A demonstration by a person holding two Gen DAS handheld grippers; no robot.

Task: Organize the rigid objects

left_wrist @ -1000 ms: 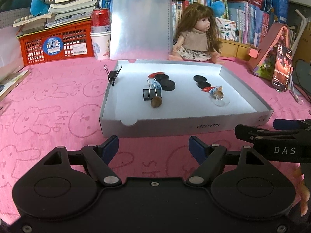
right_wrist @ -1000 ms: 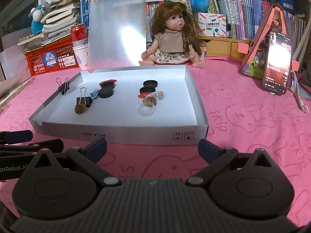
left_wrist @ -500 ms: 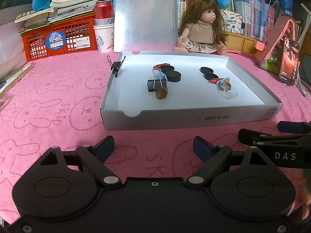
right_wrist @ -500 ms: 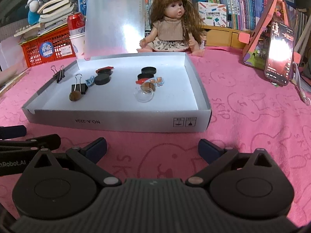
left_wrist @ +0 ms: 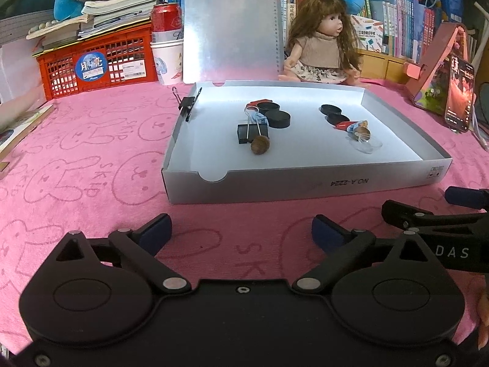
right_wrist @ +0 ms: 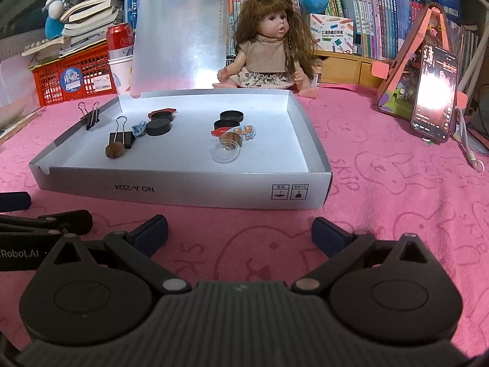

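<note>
A shallow grey box (left_wrist: 275, 180) (right_wrist: 183, 188) lies on the pink cloth. In it are black round discs (left_wrist: 277, 119) (right_wrist: 158, 127), a binder clip (left_wrist: 252, 130) (right_wrist: 122, 137), a brown nut (left_wrist: 260, 145) (right_wrist: 115, 150), a clear dome (left_wrist: 365, 145) (right_wrist: 224, 151) and small figurines (right_wrist: 246, 131). Another binder clip (left_wrist: 186, 104) (right_wrist: 90, 116) grips the box's left wall. My left gripper (left_wrist: 241, 232) is open and empty, in front of the box. My right gripper (right_wrist: 240, 229) is open and empty too, beside it; it also shows in the left wrist view (left_wrist: 443, 214).
A doll (left_wrist: 324, 46) sits behind the box beside an upright clipboard (left_wrist: 230, 27). A red crate (left_wrist: 91, 61) with books, a cup and can (left_wrist: 166, 49) stand back left. A phone (left_wrist: 458, 91) leans on a pink stand at the right.
Both grippers have drawn back slightly from the box and tilted; the box sits a little farther off in both views. Nothing in the box moved.
</note>
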